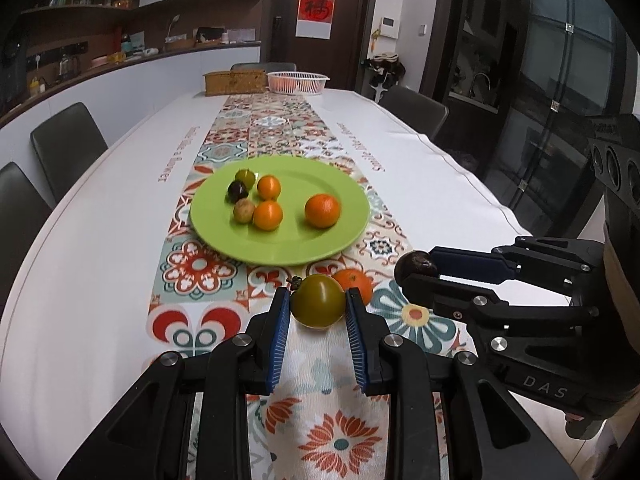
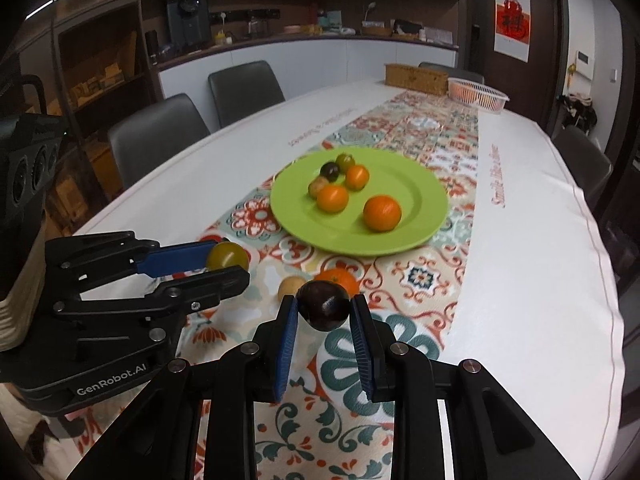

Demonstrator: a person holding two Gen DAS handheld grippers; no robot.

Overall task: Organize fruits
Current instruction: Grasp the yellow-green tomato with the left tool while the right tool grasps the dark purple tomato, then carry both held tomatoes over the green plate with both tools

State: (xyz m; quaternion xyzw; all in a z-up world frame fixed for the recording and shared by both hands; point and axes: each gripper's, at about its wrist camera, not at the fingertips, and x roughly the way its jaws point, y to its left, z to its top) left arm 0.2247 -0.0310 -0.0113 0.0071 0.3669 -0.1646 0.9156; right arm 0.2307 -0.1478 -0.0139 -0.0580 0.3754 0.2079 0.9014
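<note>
1. Two grippers are over the near end of the table, each with a fruit caught between its fingers.
2. Left gripper: its blue pads are clamped on a green tomato, stem pointing left, held just short of the green plate.
3. Right gripper: its fingers are closed on a dark plum, also held near the plate's front rim.
4. Six fruits already lie on the plate: a large orange alone on the right, and on the left a cluster of two smaller oranges, a dark fruit, a greenish one and a tan one.
5. On the patterned runner just in front of the plate sit a loose orange and a small tan fruit, side by side.
6. At the table's far end stand a woven box and a white basket.
</note>
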